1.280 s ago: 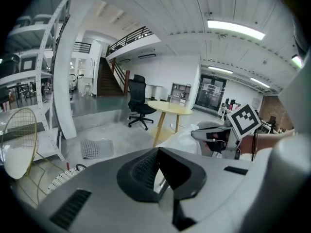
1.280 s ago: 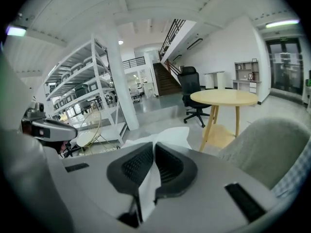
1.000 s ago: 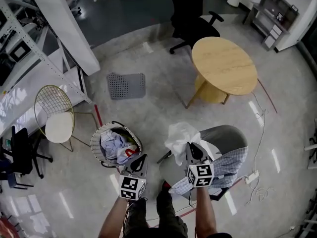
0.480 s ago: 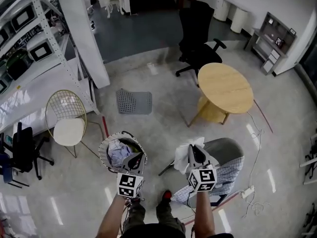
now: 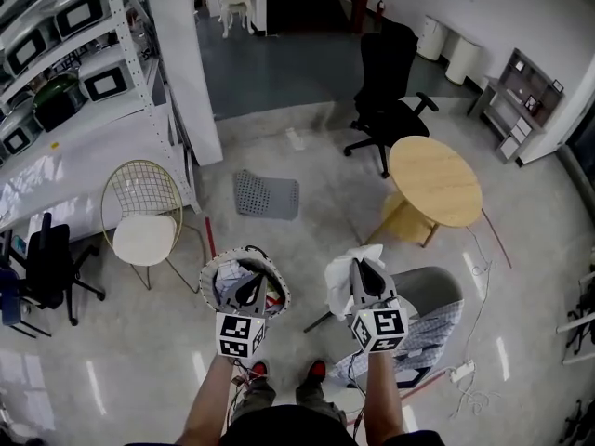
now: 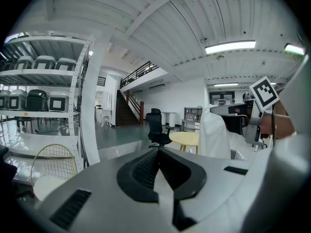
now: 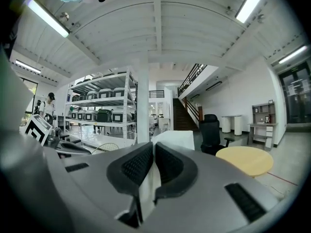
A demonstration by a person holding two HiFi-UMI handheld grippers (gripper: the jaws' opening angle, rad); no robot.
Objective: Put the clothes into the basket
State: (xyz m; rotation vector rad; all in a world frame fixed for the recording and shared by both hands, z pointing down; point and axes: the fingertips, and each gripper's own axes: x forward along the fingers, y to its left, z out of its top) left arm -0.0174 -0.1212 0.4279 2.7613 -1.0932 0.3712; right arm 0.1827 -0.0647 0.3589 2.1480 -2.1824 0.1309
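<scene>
Both grippers raised since earlier frame; right gripper (image 5: 359, 269) fingers pinching white garment (image 5: 339, 282); left gripper (image 5: 249, 288) fingers pressed together, empty, over basket (image 5: 208, 277).

A white cloth (image 5: 345, 271), a blue-checked shirt (image 5: 426, 329)

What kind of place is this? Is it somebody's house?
Not a house. It looks more like a big workshop or lab hall. There are tall metal shelves stacked with machines, a black office chair out on the open floor, and a staircase going up to a balcony level.
</scene>
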